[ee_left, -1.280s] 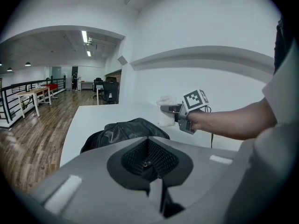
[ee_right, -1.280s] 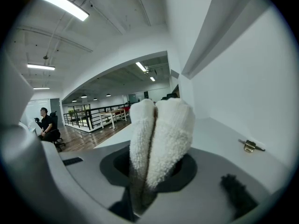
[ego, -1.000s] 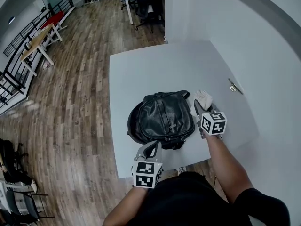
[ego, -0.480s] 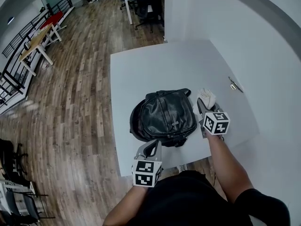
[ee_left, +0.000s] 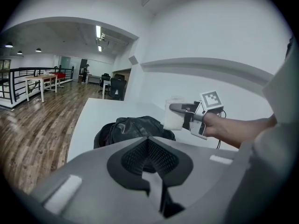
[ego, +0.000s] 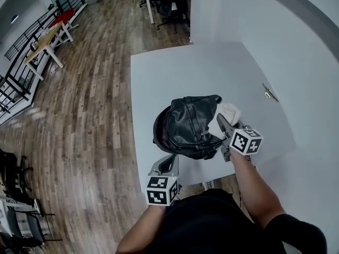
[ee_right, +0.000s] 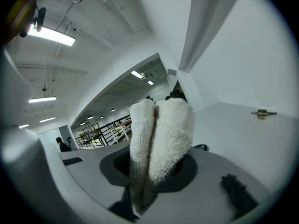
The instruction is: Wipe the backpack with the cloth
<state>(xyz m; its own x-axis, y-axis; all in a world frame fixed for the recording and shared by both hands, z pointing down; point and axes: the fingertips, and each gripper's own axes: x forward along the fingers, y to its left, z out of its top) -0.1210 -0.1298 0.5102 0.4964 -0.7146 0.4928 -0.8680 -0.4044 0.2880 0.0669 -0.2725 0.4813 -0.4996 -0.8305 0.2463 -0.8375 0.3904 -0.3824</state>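
The right claw (ego: pixel 221 121) is clamped on a white cloth (ego: pixel 229 111). In the right gripper view the folded terry cloth (ee_right: pixel 161 134) stands up between the two jaws, pinched at its lower end, and fills the middle of the view. Seen from the head, the cloth sits at the right edge of the black backpack (ego: pixel 188 128), toward its far corner. Whether it presses on the leather or hangs just above it cannot be told.

The backpack lies flat on the white bench (ego: pixel 185 73), near the bench's near edge and a little left of the right claw. Its dark straps bulge out on its left side.

The left claw (ego: pixel 168 165) is at the near edge of the bench, just near of the backpack and apart from it. In the left gripper view its jaws (ee_left: pixel 156 176) are pressed together with nothing between them. Beyond them lie the backpack (ee_left: pixel 133 127) and, to its right, the other claw (ee_left: pixel 180 108) with the cloth (ee_left: pixel 174 118).

A small metal piece (ego: pixel 270 93) lies on the far right part of the bench, well apart from the backpack. A wood floor (ego: pixel 79 115) spreads to the left of the bench.
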